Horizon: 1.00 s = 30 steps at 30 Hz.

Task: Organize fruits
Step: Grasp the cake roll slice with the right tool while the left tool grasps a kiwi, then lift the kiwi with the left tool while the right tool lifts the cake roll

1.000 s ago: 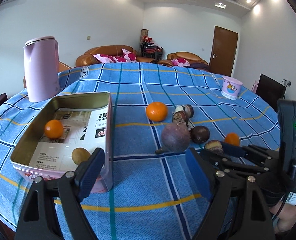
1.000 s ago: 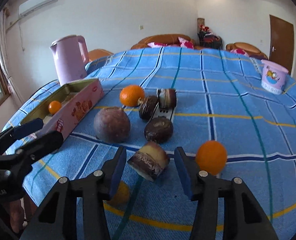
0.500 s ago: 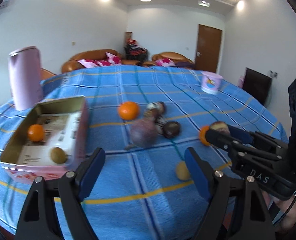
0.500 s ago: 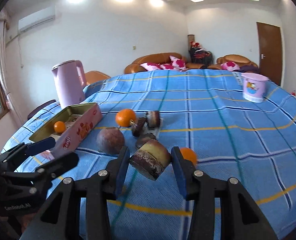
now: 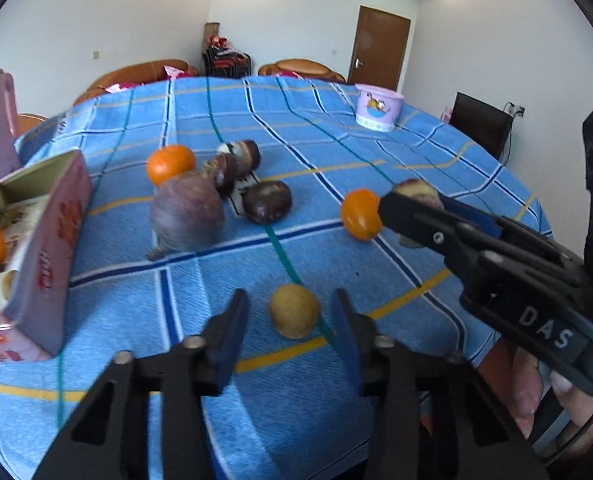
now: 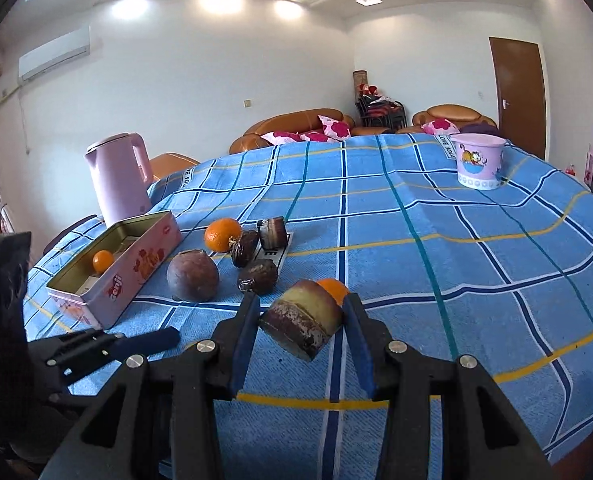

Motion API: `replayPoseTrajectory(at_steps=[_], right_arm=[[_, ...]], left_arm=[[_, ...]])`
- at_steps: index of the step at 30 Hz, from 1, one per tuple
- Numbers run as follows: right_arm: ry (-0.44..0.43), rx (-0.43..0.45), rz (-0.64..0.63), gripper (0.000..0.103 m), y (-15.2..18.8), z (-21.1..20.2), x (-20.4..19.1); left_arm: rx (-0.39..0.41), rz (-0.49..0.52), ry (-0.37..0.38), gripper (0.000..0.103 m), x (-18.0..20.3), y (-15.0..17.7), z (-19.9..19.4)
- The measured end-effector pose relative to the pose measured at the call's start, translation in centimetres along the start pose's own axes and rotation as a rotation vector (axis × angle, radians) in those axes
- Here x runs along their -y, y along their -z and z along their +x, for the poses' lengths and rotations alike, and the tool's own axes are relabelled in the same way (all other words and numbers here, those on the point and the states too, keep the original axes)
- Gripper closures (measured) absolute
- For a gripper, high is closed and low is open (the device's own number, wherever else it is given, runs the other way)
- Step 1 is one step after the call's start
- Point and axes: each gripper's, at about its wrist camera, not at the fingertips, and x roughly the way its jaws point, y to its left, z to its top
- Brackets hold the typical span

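We think the small round yellow fruit (image 5: 294, 311) on the blue tablecloth (image 5: 376, 152) is light and rolls, so our closing left gripper (image 5: 292, 334) should squeeze its middle gently.

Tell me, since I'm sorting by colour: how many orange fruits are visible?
3: one in the tin, one beside the dark fruits, one behind the right gripper's held piece. The tin may hide more.

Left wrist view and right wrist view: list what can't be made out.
- Tin box: its left part is cut off by the left wrist view's edge; its near wall hides most contents.
- Held brown-and-yellow chunk: the right tongs cover its sides.
- Left tongs, closing: contact with the yellow fruit is unclear.
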Motion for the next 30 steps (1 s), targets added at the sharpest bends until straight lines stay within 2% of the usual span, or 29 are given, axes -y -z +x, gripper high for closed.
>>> replayPoseTrajectory(at_steps=[1,8,19,30], right_arm=[[-0.002,-0.002,0.0,0.058,0.0,0.1,0.0],[-0.019,-0.007,-0.011,0.058,0.2,0.3,-0.8],[-0.043,0.0,-0.035,0.058,0.3,0.1,-2.1],[-0.06,0.017,-0.053,0.058,0.2,-0.4,-3.1]], left_arm=[[0.008,0.005,-0.005,0.076,0.1,0.0,-0.1],[0.028,-0.015,0.002,0.076,-0.7,0.0,-0.6],[0.115,-0.02,-0.097,0.076,-2.0,-0.3,-2.2],[0.176,-0.031,-0.144,0.076,-2.7,-0.7,-3.6]])
